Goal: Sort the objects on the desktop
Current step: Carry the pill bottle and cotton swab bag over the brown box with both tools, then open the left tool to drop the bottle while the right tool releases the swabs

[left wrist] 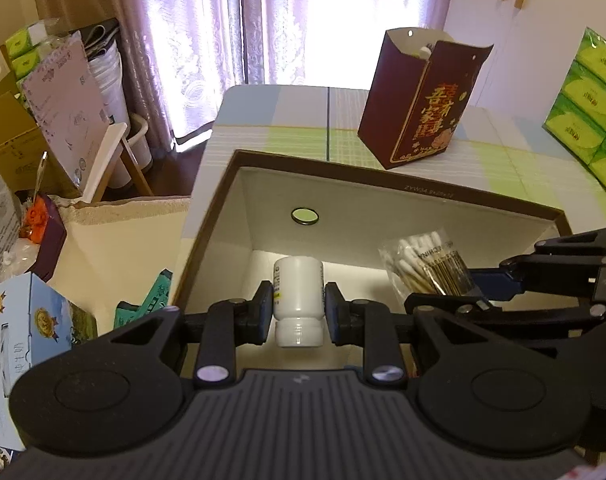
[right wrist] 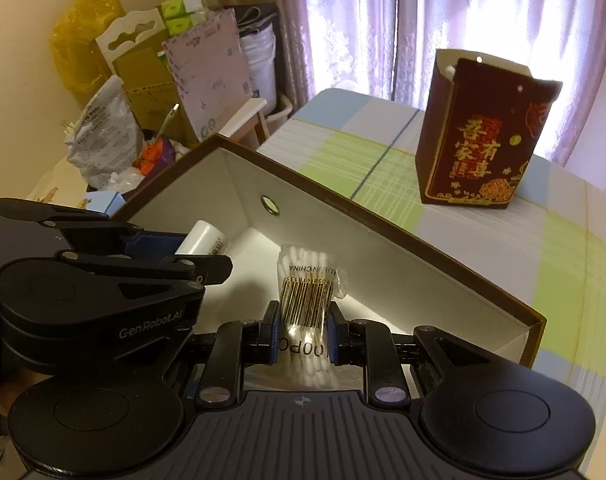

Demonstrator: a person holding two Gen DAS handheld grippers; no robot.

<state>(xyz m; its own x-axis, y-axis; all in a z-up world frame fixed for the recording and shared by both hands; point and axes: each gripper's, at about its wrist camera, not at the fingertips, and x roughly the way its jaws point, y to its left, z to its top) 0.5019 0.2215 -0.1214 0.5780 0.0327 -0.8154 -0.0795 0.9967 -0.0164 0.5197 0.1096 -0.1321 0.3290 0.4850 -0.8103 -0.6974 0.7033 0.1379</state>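
Bottle: a white bottle [left wrist: 298,300] sits pinched between the pads of the left tool [left wrist: 298,312], cap end toward the camera and base pointing away, held over the inside of the open box [left wrist: 403,184].
Swab packet: a clear packet of cotton swabs [right wrist: 307,296] is clamped at its barcode band by the right tool [right wrist: 303,332], its free end reaching ahead of the tips into the same box.
Left tool state: nearly closed, both pads pressed on the bottle's sides just ahead of the cap.
Right tool state: nearly closed, squeezing the soft packet thin between its pads.
Tool to tool: the two tools hang side by side over the box, close together; whether they touch is hard to judge through the fisheye.
Risk, bottle: the wall is smooth and round, so it may roll once let go, or swing in the pads before that, since the grip sits near one end.
Risk, packet: the slack plastic could cling to a pad on release, or snag the other tool, because the gap between them is small.
Risk, box: a nudge against its rim might shove it across the checked surface [right wrist: 483,240].
Beyond: a dark red paper bag [left wrist: 419,104] stands well ahead of both tools, clear of the work.
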